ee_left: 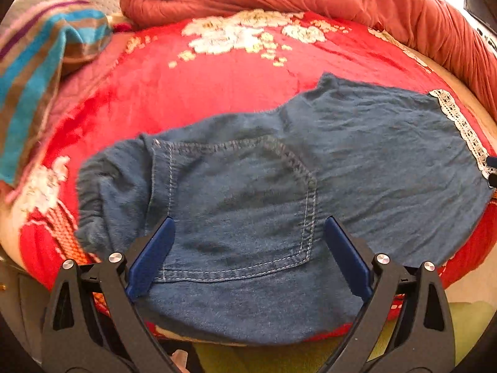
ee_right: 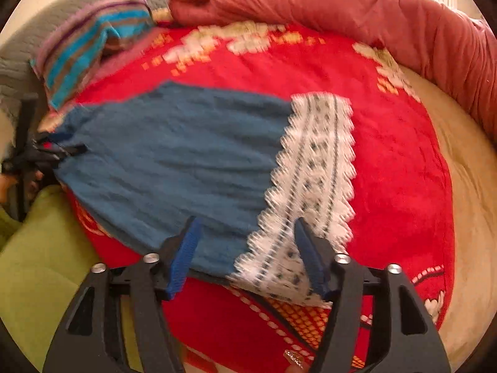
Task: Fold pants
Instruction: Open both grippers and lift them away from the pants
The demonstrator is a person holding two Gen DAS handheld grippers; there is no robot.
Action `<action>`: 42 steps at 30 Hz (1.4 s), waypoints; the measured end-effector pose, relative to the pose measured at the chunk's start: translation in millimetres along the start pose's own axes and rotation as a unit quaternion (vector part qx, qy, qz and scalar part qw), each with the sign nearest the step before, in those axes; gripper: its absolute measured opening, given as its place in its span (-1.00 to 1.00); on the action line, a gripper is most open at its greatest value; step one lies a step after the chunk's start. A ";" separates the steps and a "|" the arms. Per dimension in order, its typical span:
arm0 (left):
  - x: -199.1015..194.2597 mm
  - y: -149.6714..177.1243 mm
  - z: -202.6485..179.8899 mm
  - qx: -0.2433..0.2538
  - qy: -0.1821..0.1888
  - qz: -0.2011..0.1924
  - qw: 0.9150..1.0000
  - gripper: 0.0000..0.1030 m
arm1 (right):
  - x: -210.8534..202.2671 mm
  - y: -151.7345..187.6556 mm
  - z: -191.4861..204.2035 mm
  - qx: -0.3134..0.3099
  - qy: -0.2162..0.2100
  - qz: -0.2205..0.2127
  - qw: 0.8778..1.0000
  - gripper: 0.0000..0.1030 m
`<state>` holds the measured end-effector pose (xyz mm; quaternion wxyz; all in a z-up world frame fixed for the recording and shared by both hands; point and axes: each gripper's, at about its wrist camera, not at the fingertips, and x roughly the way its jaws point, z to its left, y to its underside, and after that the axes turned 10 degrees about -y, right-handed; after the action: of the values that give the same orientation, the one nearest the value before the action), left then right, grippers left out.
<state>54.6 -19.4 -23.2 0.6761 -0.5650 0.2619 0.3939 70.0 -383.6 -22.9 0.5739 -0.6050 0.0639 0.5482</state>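
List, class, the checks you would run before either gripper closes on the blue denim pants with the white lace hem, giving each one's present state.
1. Blue denim pants lie spread on the red floral blanket: ok.
2. Left gripper jaws apart, over the stitched back pocket: ok.
3. Right gripper jaws apart, straddling the near edge where denim meets the white lace hem: ok.
4. Pads touching the cloth: cannot tell.
5. Striped towel and rust-red quilt lie off the pants: ok.
6. Denim smooth: not ok, light wrinkles.
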 end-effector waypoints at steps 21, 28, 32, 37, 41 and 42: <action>-10.3 10.5 -90.6 0.166 0.036 0.001 0.986 0.75 | 51.4 13.6 56.8 -0.095 -0.018 0.067 0.993 0.44; -19.0 11.6 -89.8 0.163 0.028 -0.009 0.986 0.75 | 32.6 7.5 53.9 -0.067 -0.055 0.030 0.996 0.44; -29.5 6.7 -84.6 0.150 0.023 -0.028 0.988 0.75 | 16.2 3.0 52.5 -0.065 -0.053 0.001 0.996 0.48; -38.8 -3.6 -71.8 0.115 0.031 -0.035 0.992 0.81 | -2.2 -4.0 37.9 -0.043 -0.045 -0.034 0.997 0.61; -47.7 -11.3 -66.4 0.092 0.045 -0.039 0.994 0.81 | -12.8 -7.4 23.7 -0.024 -0.032 -0.053 0.998 0.61; -49.3 -12.6 -66.0 0.090 0.048 -0.039 0.994 0.81 | -16.4 -8.0 19.9 -0.020 -0.027 -0.059 0.998 0.61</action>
<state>43.8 -95.7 8.3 0.7259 -0.5299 0.3058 0.3143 57.5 -374.8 -0.7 0.5942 -0.6041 0.0016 0.5311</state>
